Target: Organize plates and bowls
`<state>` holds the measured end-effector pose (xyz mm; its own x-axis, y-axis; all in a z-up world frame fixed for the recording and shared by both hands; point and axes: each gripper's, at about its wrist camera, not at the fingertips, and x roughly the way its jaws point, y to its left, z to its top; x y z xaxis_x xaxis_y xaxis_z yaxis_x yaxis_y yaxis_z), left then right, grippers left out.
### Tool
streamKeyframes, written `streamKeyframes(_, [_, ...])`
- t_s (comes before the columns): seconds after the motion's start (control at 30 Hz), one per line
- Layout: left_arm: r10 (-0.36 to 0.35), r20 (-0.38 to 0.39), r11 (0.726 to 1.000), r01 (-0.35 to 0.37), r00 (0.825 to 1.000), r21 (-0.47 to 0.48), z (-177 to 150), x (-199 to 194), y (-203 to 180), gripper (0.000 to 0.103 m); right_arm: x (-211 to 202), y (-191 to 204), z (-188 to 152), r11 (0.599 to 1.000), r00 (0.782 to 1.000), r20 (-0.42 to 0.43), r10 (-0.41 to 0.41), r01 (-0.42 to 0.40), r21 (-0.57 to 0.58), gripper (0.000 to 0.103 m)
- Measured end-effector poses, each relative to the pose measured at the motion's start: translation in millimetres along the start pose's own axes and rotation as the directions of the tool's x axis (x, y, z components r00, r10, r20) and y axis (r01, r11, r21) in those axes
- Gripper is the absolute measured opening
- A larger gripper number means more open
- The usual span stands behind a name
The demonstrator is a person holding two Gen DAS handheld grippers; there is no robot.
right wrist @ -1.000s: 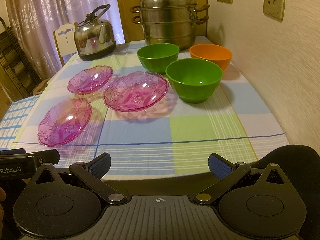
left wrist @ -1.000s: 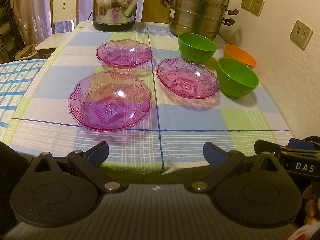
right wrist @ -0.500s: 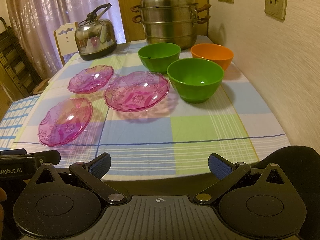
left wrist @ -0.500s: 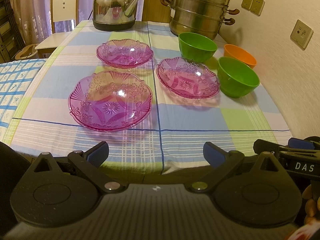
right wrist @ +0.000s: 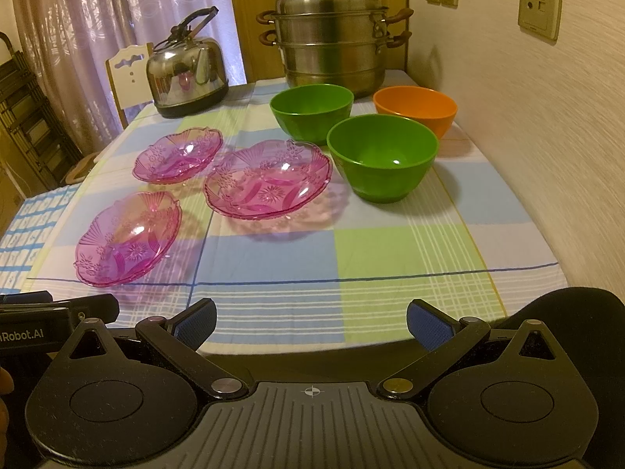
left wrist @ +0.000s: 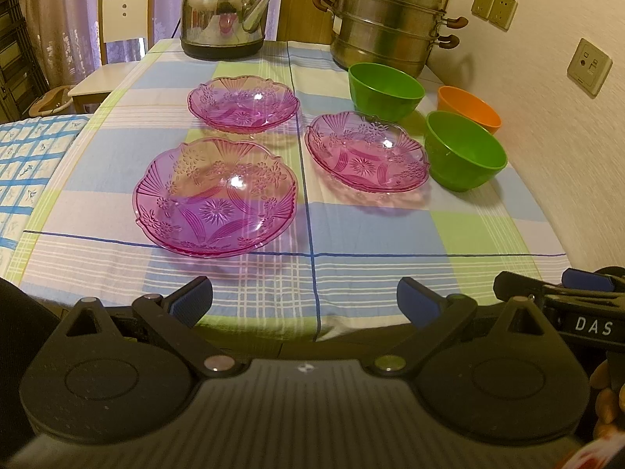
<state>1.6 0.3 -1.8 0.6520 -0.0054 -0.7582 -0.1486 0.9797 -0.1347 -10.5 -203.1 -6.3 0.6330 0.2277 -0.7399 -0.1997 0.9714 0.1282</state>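
Three pink glass plates lie apart on the checked tablecloth: a near left plate, a far left plate and a right plate. Two green bowls, a near one and a far one, stand beside an orange bowl by the wall. My left gripper hangs open at the table's front edge, nothing between its fingers. My right gripper is open too, empty, at the same edge further right.
A steel kettle and a stacked steel steamer pot stand at the table's far end. A wall runs along the right side. A white chair stands far left.
Both grippers have stayed open and almost still; the right wrist view has crept slightly forward. The plates and bowls have not moved.
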Motion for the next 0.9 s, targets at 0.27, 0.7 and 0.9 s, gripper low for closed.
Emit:
streamKeyframes(0.27, [-0.055,0.015,0.997,0.056,0.998,-0.059,0.8,1.7,7.9,0.1,3.0,2.4,5.1,1.0,1.0,0.003,0.017,-0.017,0.016,0.103])
streamKeyframes(0.7, [-0.072,0.099,0.993,0.08,0.993,-0.086,45.0,-6.2,53.2,0.1,11.2,19.5,40.7,0.984,0.986,0.044,0.162,-0.165,0.07,0.103])
streamKeyframes(0.9, [-0.005,0.031,0.998,0.007,1.0,-0.056,67.1,27.9,95.2,0.1,51.9,47.9,59.3,0.971,0.977,-0.004,0.215,-0.213,0.11,0.103])
